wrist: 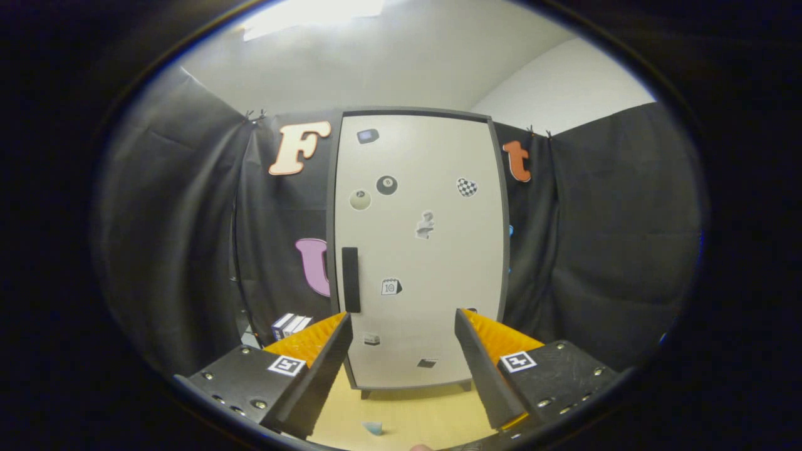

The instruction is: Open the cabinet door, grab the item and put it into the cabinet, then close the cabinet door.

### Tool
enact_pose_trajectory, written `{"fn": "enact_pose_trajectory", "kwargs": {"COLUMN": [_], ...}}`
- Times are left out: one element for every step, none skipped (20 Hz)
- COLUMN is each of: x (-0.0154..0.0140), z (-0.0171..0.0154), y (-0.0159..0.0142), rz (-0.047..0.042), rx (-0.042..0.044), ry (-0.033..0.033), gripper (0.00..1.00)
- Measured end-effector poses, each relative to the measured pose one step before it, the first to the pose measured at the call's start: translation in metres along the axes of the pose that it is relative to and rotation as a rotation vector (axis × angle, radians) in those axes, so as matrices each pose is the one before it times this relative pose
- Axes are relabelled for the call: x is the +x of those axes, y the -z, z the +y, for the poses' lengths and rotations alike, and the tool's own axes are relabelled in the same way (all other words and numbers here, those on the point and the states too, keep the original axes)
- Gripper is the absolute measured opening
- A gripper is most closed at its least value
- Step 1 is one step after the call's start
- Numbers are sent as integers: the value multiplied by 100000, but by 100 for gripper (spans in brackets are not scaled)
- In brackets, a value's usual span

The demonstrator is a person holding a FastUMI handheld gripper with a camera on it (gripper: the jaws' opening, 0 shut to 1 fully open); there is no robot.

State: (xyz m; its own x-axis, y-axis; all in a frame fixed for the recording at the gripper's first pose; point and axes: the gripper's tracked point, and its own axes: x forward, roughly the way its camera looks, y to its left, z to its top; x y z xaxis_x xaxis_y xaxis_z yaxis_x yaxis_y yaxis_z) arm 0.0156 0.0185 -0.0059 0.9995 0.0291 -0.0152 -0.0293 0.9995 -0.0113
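While the gripper [401, 351] is held back from the furniture, its two fingers [319, 366] stand wide apart with nothing between them, and the lower part of the cabinet shows through the gap.

Cabinet [418, 250]: tall, upright, pale front in a dark grey frame, standing on short feet on a light wooden surface [407, 410] against the black cloth wall [175, 250]. Its door [432, 263] is closed, flush with the frame.

Handle [350, 279]: dark vertical bar, on the door's left edge at about mid-height, just above the tip of the left finger.

Stickers [386, 185]: several small ones scattered over the door, among them a dark ball, a pale ball, a checkered heart and a calendar leaf.

Item, blue and white box [290, 325]: sits low down to the left of the cabinet, beside its base, partly hidden behind the left finger; what it rests on cannot be told.

Small light-blue object [373, 428]: lies on the wooden surface between the fingers, well in front of the cabinet; too small to identify.

Ceiling light [313, 15]: bright panel above.
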Motion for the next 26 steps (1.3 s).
{"fn": "enact_pose_trajectory", "kwargs": {"x": [189,131,197,155,130,154,266,420,418,601,571,755,819,888,1082,1186,1215,1188,1034,1467,1284,1095,1030,1030,955,824], "z": [-40,-159,-23,-19,62,49,-44,-29,40,114,180,373,470,369,551,614,578,591,588,713,672,604,571,352,238,279], "y": [168,-97,-118,73,-104,-11,-16,106,-29,-83,-180,167,95,109,-173,-12,145,449,279,72,80,347,199,192,143,240], "rz": [480,54,-150,-171,-186,-79,103,25,115,-496,-634,530,749,498,-317,-281,278,773,383,172,283,578,403,162,532,270], "rx": [-269,195,200,-107,-29,-29,94,255,326,347,241,193,443,501,620,296,-30,-289,-270,-85,-8,184,-81,-505,-721,-624], "ry": [-87,473,271,11,-153,-207,212,255,244,117,-379,-1029,-1105,-1138,-986,-1086,-891,-913,-1085,-957,-1020,-849,-931,-308,-183,-289], "gripper": [97,97,97,97,97,97,97,97,97,97,97,97,97,97,97,97,97,97,97,97,97,97,97,97,97,97]}}
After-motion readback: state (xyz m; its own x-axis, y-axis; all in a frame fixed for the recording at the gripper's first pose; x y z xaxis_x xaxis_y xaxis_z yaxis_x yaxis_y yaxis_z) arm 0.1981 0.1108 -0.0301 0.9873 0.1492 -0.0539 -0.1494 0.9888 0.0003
